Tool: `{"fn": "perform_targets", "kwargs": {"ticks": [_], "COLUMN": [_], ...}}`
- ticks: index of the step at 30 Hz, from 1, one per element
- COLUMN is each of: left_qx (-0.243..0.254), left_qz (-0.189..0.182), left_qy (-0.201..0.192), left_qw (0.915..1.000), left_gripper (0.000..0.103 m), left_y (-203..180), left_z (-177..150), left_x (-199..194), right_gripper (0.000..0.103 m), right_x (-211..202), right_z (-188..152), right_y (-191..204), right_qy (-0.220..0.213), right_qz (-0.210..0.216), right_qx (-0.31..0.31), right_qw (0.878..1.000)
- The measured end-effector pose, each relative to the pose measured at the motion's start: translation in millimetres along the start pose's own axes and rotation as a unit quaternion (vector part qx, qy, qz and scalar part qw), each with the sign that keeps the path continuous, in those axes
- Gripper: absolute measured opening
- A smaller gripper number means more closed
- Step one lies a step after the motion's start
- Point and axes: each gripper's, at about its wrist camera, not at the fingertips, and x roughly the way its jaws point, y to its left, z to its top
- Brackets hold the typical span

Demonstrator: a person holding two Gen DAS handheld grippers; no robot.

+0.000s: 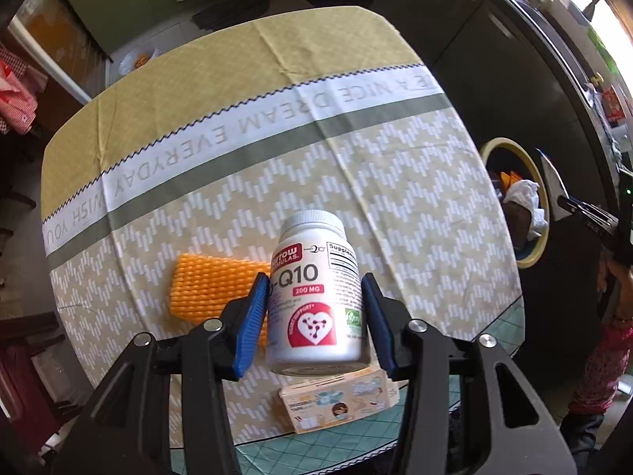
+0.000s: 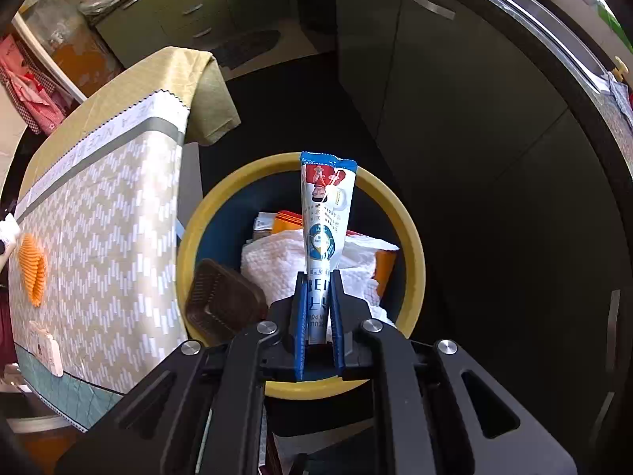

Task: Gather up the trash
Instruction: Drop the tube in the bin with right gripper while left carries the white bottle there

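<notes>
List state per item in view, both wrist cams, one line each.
left gripper: shut on white supplement bottle, lifted above the table
right gripper: shut on tube, over the bin
bin: open, holds paper towel and brown tray
orange mesh sleeve: lying on tablecloth
small box: lying at table edge

The left tool [image 1: 314, 308] points straight down, its blue pads pressed on a white bottle's [image 1: 316, 293] sides at 9 and 3 o'clock. The right tool [image 2: 319, 308], tilted steeply down, pinches a tube [image 2: 325, 217] narrowly.
</notes>
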Motion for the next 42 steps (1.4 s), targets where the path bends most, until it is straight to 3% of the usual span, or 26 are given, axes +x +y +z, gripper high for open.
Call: {"fn": "perform_targets", "kwargs": {"ticks": [4, 10, 16, 22, 30, 32, 36, 42], "left_qx": [0.057, 0.135, 0.177, 0.219, 0.217, 0.218, 0.22, 0.224], "left_qz": [-0.024, -0.051, -0.069, -0.044, -0.004, -0.002, -0.01, -0.033], "left_qy": [0.004, 0.014, 0.015, -0.018, -0.015, -0.015, -0.02, -0.036], "left_qw": [0.9981, 0.9894, 0.9817, 0.9746, 0.976, 0.9757, 0.9752, 0.9735], "left_gripper": [0.045, 0.045, 0.045, 0.045, 0.045, 0.055, 0.059, 0.059], "left_y": [-58, -150, -222, -285, -307, -306, -304, -272], "left_z": [11, 35, 69, 104, 126, 128, 122, 92], "left_x": [3, 24, 42, 62, 111, 115, 105, 57], "right_gripper": [0.029, 0.029, 0.029, 0.029, 0.029, 0.029, 0.029, 0.03], "right_x": [13, -17, -51, -67, -74, -76, -81, -90], "right_z": [-7, -32, -65, -94, -109, -110, -112, -121], "right_y": [-13, -26, -42, -56, -57, -56, -53, -40], "right_qy": [0.019, -0.014, -0.034, -0.042, -0.045, -0.049, -0.052, -0.054], "right_qz": [-0.007, 0.019, 0.025, 0.031, 0.043, 0.043, 0.04, 0.042], "right_qx": [0.003, 0.005, 0.001, 0.004, -0.007, -0.009, -0.013, -0.027], "right_qw": [1.0, 1.0, 0.999, 0.999, 0.998, 0.998, 0.998, 0.997]}}
